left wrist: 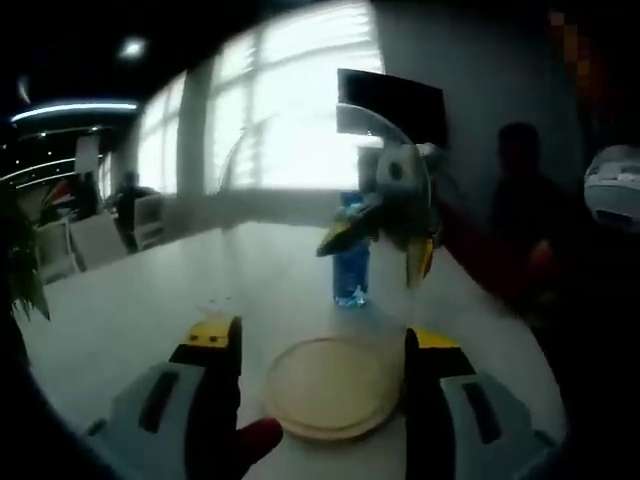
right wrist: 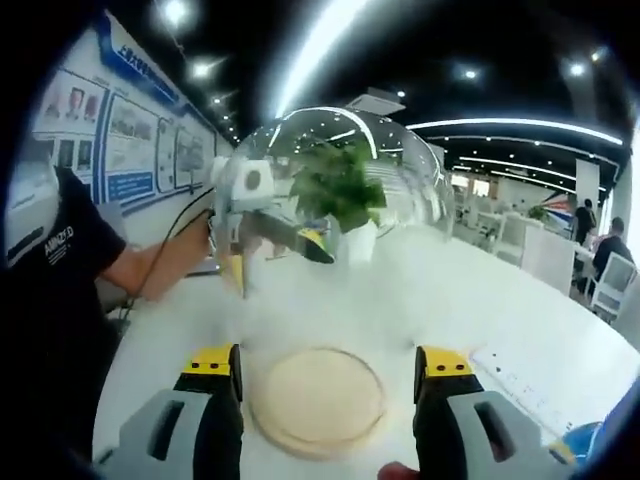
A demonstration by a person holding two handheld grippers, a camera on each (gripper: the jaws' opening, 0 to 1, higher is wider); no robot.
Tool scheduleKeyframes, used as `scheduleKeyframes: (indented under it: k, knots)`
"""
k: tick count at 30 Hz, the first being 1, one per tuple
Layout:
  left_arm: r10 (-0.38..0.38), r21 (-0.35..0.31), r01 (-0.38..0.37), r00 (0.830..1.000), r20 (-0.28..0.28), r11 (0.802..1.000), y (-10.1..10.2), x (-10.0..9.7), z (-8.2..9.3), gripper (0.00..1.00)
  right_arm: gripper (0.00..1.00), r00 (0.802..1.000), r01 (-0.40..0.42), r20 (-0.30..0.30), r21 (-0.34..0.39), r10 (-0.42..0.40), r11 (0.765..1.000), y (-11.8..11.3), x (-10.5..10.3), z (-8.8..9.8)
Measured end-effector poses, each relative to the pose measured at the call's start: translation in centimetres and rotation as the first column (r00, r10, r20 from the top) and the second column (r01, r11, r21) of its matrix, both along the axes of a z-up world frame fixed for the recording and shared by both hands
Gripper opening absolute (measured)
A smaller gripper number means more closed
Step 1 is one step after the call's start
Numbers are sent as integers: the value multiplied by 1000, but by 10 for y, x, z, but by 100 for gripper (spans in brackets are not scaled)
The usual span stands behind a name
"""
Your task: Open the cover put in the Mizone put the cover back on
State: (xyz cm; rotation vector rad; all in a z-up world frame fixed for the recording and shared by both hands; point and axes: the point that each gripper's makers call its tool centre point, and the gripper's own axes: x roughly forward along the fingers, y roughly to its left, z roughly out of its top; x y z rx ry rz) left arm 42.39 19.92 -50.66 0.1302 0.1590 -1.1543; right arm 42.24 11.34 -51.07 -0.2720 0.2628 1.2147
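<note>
Opening step: cover [right wrist: 345, 135] looks raised above base [left wrist: 330, 388]; left tongs [left wrist: 320, 335] and right tongs [right wrist: 325, 360] spread. Next, fetch Mizone [left wrist: 350, 268].

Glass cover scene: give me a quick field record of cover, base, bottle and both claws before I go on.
cover: clear glass dome, standing above the base; whether it is seated cannot be told
base: round wooden disc on the white table
bottle: blue Mizone bottle, upright on the table beyond the dome, outside it
left claw: open, jaws either side of the disc
right claw: open, jaws either side of the disc
background: potted plant seen through the glass
</note>
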Motion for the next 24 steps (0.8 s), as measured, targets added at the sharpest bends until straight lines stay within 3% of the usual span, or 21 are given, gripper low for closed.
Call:
scheduleKeyframes:
  k: [2,5,9,16,21,24]
  knots:
    - [-3,25,3,1000,-6,1000,-3,0,-4,58,65,1000,-8,23,15,8,1000,3,-1,0]
    - [-18,76,16,999,27,997,-5,0,-10,59,65,1000,-1,6,11,1,1000,3,0,0]
    - [-33,68,33,999,-6,997,-7,4,-13,62,66,1000,-5,-9,21,6,1000,3,3,-1]
    - [-33,-3,33,998,-50,999,-11,5,-14,65,70,999,-25,-41,50,27,998,8,7,-8]
    - [-23,-82,22,1000,-7,996,-19,6,1,71,72,999,-28,-35,47,29,998,12,7,-10]
    - [-24,-92,24,1000,-4,996,-19,7,0,71,72,999,-35,-28,61,36,998,11,8,-11]
